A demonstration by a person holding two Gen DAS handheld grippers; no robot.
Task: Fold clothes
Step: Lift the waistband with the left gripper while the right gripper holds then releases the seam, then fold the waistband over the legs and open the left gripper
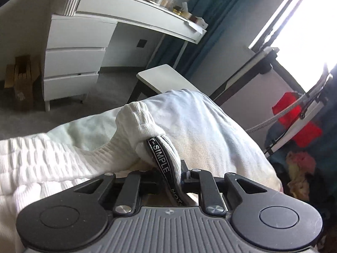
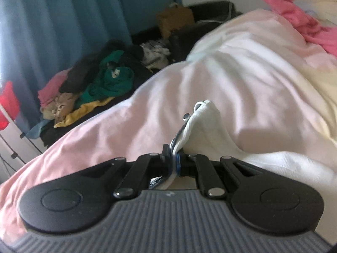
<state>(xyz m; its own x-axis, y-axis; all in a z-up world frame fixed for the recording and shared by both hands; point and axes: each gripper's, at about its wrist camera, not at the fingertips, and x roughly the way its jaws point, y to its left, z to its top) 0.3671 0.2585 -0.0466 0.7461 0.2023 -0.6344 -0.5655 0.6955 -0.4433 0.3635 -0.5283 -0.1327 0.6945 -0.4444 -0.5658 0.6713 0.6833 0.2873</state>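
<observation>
beside the white desk (image 1: 126, 19), left gripper (image 1: 168, 175) is clamped on the white garment (image 1: 189, 122) at its ribbed, labelled edge. near the clothes pile (image 2: 94, 84), right gripper (image 2: 173, 160) pinches another edge; uneven pulling could slip thin fabric free.

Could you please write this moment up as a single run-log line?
left gripper: shut on white garment at ribbed edge | right gripper: shut on white garment corner | garment: lifted, unfolded | clothes pile: untouched

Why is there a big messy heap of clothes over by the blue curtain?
The clothes heap by the blue curtain is jumbled and unfolded: green, black, yellow and pink pieces tangled together. Both grippers are busy pinching the white garment.
</observation>
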